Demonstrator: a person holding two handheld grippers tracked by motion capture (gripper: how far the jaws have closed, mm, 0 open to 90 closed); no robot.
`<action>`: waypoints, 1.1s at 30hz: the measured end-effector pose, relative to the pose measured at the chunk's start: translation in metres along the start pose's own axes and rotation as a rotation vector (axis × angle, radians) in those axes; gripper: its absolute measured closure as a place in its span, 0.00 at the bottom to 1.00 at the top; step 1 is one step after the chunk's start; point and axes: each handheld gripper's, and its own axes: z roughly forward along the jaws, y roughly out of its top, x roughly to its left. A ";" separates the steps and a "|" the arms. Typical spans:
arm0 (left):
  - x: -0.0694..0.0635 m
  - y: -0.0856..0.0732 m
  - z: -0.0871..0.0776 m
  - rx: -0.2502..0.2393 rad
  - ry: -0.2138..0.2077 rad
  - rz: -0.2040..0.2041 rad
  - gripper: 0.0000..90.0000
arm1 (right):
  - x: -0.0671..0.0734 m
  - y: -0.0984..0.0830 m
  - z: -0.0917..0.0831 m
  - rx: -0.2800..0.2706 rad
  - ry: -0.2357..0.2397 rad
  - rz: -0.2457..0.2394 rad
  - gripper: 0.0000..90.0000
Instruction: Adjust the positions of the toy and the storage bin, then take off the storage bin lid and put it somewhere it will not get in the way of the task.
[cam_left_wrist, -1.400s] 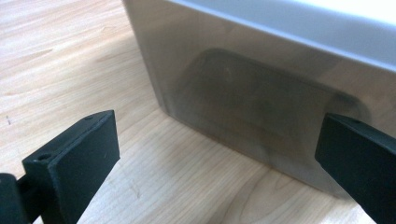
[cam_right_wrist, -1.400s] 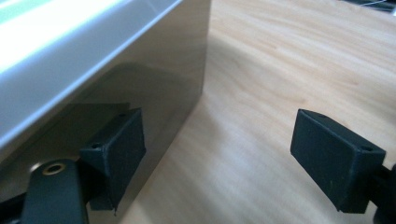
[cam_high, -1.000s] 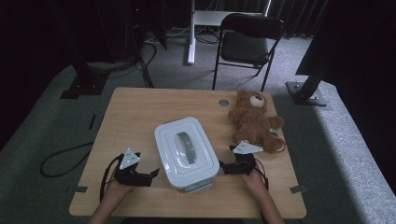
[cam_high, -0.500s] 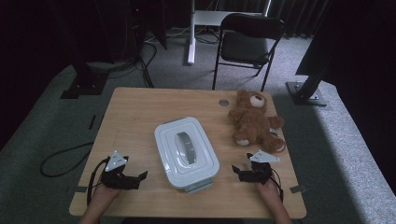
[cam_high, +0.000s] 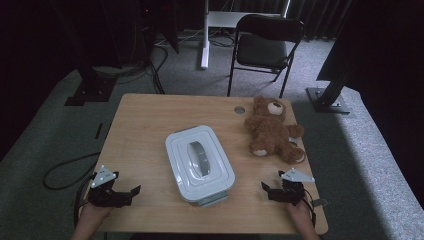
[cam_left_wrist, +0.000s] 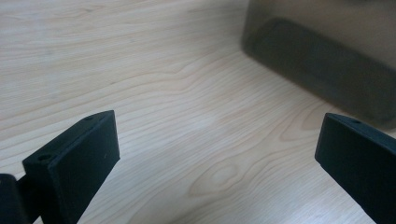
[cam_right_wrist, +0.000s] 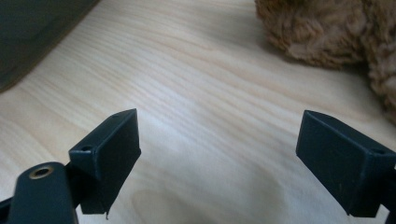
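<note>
A white lidded plastic box (cam_high: 200, 162) with a grey handle sits in the middle of the wooden table (cam_high: 145, 130). A brown teddy bear (cam_high: 271, 130) lies at the right rear; its fur (cam_right_wrist: 327, 32) fills the top right of the right gripper view. My left gripper (cam_high: 131, 191) rests near the front left corner, open, pointing right at the box (cam_left_wrist: 327, 60). My right gripper (cam_high: 266, 189) rests at the front right, open, pointing left. Nothing sits between either pair of jaws.
A small round grommet (cam_high: 239, 109) is set in the table near the bear's head. A black folding chair (cam_high: 265, 45) stands behind the table. Cables (cam_high: 65, 167) trail over the grey carpet at the left. A dark stand base (cam_high: 327, 97) sits at the right.
Both grippers have drawn away from the box's sides toward the front corners of the table, the left going left and the right going right. The box and bear have not moved.
</note>
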 end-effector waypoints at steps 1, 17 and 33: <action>-0.001 0.001 -0.002 0.000 -0.001 -0.001 0.01 | -0.001 -0.002 -0.001 -0.003 -0.004 0.011 0.14; -0.027 0.040 -0.015 -0.028 -0.022 0.019 0.01 | -0.007 -0.003 0.000 0.013 -0.022 0.065 0.15; -0.062 0.079 -0.018 -0.063 -0.116 0.106 0.01 | -0.008 -0.003 0.000 0.026 -0.016 0.077 0.15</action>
